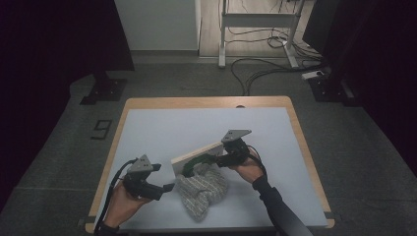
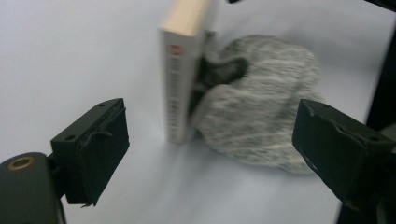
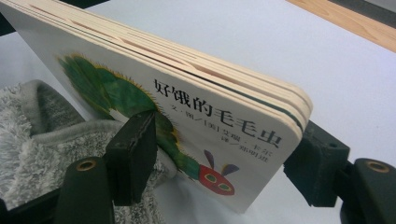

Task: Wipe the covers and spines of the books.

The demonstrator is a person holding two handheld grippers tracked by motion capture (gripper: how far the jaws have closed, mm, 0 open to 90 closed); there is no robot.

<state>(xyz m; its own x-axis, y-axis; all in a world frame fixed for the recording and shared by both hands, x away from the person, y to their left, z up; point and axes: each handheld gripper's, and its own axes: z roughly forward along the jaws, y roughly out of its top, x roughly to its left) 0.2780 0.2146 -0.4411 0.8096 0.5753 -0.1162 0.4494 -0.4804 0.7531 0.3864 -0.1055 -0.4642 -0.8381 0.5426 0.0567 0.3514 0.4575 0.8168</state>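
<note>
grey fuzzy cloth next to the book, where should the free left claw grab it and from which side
Probably the rounded outer bulge of the grey cloth, the part farthest from the board book. Come from the person's near side, low over the white table cover. The left claw stands open with nothing between its jaws. The book, held on edge by the right claw, blocks the other side, and the cloth's far edge tucks against it.

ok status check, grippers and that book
Right gripper clamped on board book, held on edge. Left gripper open, holding nothing. Grey fleece cloth bunched against book.
</note>
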